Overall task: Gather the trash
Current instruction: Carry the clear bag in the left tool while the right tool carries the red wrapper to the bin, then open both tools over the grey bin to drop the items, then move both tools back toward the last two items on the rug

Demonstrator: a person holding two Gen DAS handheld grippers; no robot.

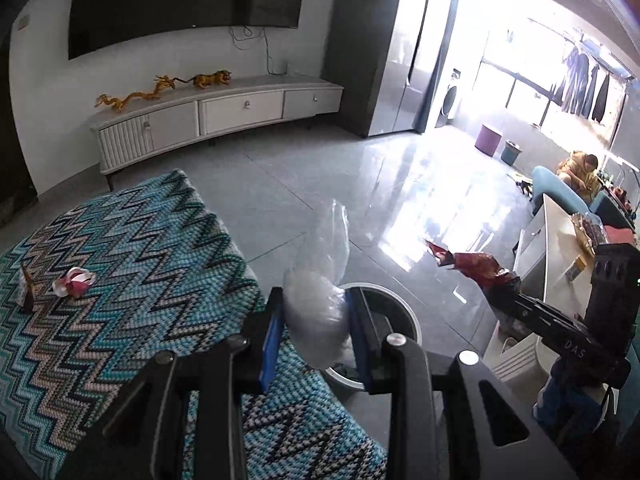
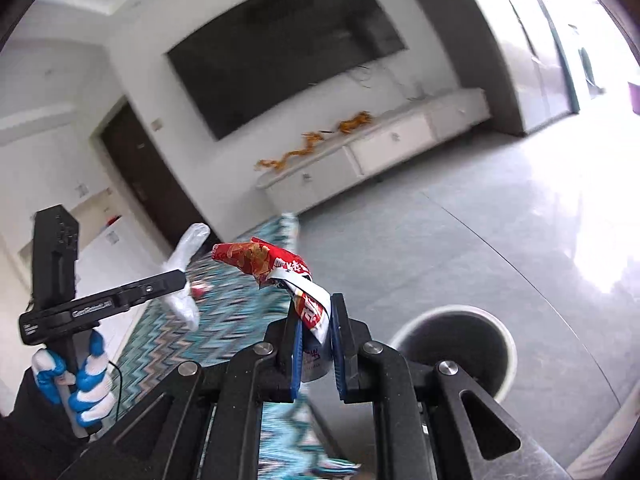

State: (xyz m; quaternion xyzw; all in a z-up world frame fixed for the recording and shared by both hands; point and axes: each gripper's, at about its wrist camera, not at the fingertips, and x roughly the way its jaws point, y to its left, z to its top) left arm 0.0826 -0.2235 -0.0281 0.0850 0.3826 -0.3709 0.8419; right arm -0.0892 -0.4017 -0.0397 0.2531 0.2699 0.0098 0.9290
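My left gripper is shut on a crumpled clear plastic bag, held over the edge of the zigzag-patterned cloth and just before the round bin on the floor. The right gripper is shut on a red and white snack wrapper, which sticks up and left of the fingers. That wrapper and the right gripper also show at the right of the left wrist view. The bin lies low and right of the right gripper. A pink and white wrapper lies on the cloth.
A small dark-tipped packet stands at the cloth's left edge. A white TV cabinet lines the far wall under a dark screen. A white side table with clutter stands at right. A seated person is far right. A gloved hand holds the left gripper.
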